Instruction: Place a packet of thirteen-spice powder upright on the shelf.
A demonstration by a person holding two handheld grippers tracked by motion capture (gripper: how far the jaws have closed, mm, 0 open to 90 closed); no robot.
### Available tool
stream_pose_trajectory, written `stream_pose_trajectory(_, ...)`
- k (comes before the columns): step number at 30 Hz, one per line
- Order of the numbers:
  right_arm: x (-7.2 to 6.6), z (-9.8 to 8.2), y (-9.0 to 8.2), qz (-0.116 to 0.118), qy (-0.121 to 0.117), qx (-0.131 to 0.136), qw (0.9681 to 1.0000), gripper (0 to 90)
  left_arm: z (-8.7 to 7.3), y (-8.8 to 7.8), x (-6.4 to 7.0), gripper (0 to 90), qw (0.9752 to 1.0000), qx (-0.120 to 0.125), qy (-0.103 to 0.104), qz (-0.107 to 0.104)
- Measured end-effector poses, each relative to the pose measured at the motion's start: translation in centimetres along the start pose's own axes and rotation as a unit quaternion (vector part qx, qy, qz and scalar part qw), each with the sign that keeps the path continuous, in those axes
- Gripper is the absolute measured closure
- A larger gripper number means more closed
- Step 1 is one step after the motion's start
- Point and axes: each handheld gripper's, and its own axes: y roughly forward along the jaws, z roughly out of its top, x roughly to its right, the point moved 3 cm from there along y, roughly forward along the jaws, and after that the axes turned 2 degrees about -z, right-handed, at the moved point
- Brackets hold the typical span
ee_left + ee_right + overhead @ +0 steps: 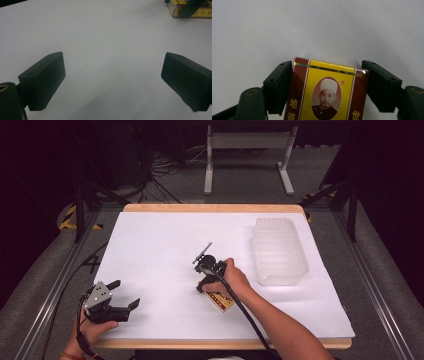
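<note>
Nearest the person, the left tool (119, 301) rests at the front left corner of the bench (150, 250), held low in the left hand (90, 330); the left gripper view shows its jaws spread wide with nothing but bare white surface between them, so it is open and idle. Ahead of it and off to one side in that view lies the box (190, 12), well apart from the left tool. Further in, at the middle front of the bench, the right tool (328, 82) is turned down over the same box (327, 92), a flat red-and-yellow carton with a printed portrait, lying face up on the white surface. In the right gripper view the jaws stand one at each long side of the box; the left pad meets the carton edge and the right pad sits against or just off the opposite edge, so the grip appears made or all but made, though firm pressure cannot be confirmed. The box rests flat on the bench, not lifted. The right hand (232, 280) covers most of it in the high view, a corner showing just below. Beyond the right tool, toward the far right of the bench, stands a clear plastic tub (278, 251), apparently empty, well apart from the box. Assessment: approach and closing on the box are essentially done; lifting it and carrying it, probably to the tub, remain.
</note>
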Motion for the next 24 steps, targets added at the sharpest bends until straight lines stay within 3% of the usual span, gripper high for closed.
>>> stream_pose_trajectory(5, -0.1, -0.1, -0.2, 0.001, -0.002, 0.013, 0.9999, 30.6, 0.0, -0.1, -0.1, 5.7, 1.0000, 0.003, -0.001, -0.006)
stream_pose_trajectory(13, 0.1, -0.6, -1.8, 0.008, 0.012, 0.065, 0.9977, 31.4, 0.0, 0.0, -0.1, 5.6, 1.0000, 0.000, -0.001, -0.004)
stream_pose_trajectory(22, 0.4, -1.7, -5.1, 0.005, 0.029, 0.155, 0.9875, 32.5, 0.5, 0.3, 0.1, 5.5, 0.9999, 0.007, -0.001, -0.011)
stream_pose_trajectory(24, 0.5, -1.9, -5.7, -0.001, 0.029, 0.171, 0.9848, 32.6, 0.6, 0.4, 0.1, 5.5, 0.9999, 0.006, 0.007, -0.010)
